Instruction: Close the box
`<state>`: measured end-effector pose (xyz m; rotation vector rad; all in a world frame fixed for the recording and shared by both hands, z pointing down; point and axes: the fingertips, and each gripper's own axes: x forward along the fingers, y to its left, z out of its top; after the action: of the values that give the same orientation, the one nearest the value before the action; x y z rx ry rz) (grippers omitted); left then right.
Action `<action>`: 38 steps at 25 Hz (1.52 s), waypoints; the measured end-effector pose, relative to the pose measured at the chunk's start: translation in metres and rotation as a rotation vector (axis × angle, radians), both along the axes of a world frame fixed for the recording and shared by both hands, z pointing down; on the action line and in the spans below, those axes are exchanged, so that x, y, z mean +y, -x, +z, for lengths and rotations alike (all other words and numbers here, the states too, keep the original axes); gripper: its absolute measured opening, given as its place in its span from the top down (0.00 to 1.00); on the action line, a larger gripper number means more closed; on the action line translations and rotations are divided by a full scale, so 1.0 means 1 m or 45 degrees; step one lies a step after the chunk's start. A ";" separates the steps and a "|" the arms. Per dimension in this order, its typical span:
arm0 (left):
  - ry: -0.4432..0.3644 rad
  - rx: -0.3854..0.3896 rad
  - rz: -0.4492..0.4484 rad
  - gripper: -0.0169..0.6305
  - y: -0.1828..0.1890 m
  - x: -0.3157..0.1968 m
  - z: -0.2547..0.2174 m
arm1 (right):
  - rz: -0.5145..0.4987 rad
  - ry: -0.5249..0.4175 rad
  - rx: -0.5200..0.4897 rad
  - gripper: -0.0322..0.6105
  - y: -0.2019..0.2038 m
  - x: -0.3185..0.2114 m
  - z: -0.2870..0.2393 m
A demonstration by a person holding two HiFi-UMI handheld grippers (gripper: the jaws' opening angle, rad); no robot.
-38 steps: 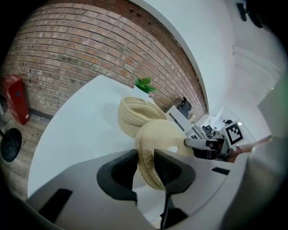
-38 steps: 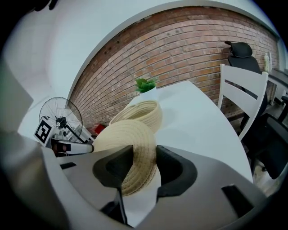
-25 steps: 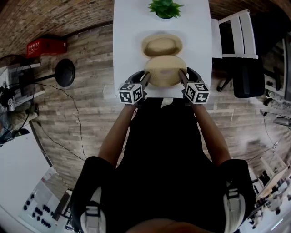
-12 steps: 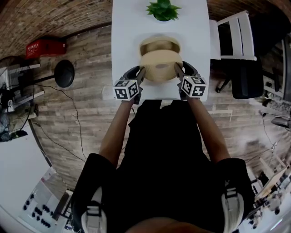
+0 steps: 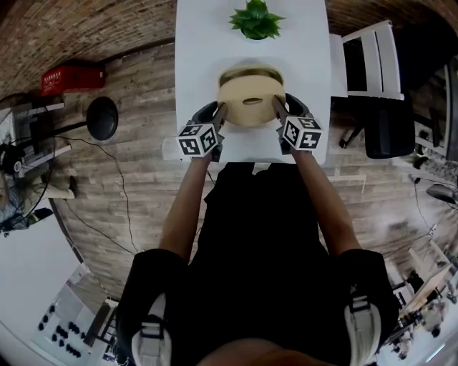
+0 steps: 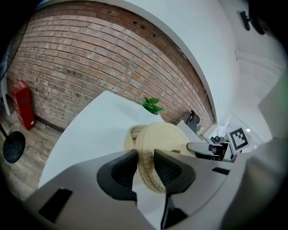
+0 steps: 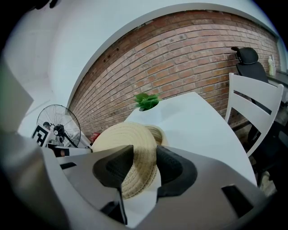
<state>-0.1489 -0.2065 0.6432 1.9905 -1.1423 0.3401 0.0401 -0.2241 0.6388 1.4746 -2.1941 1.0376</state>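
The left tongs (image 5: 220,113) and the right tongs (image 5: 278,109) carry a round, pale woven-straw lid (image 5: 250,102) between them, one at each side of it. In the left gripper view the left tongs (image 6: 145,164) stand narrowly apart with both dark pads pressed on the lid's (image 6: 162,139) thick woven edge. The right gripper view shows the same for the right tongs (image 7: 145,168) on the opposite edge of the lid (image 7: 126,139).

A second ago the lid hung near the front edge of the white surface (image 5: 200,43), and the matching round woven-straw box (image 5: 250,71) lay fully open to view just beyond it. Half a second ago the lid already overlapped the box's near side. Now both tongs have moved farther from the person's body, and the lid covers most of the box, so that only a thin arc of its far rim shows in the head view. The grip itself has not changed over that second.

The lid appears to sit slightly tilted above the box (image 6: 129,134), though whether the two are touching cannot be told. Beyond them, at the far end of the surface, stands a small green potted plant (image 5: 256,20), well apart from the box.
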 end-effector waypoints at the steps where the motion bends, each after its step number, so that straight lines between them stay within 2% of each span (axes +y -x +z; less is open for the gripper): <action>1: -0.001 -0.002 -0.005 0.78 0.000 -0.002 0.000 | 0.003 -0.002 -0.001 0.70 0.000 -0.003 0.000; 26: -0.038 -0.032 0.028 0.78 -0.002 -0.051 0.001 | 0.006 -0.018 0.035 0.71 -0.001 -0.047 0.004; 38: 0.002 -0.033 0.031 0.78 -0.001 -0.060 0.016 | 0.007 -0.024 0.078 0.70 0.000 -0.060 0.014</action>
<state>-0.1477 -0.2670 0.6594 2.0054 -1.1344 0.3800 0.0403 -0.2842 0.6527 1.5011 -2.1641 0.9637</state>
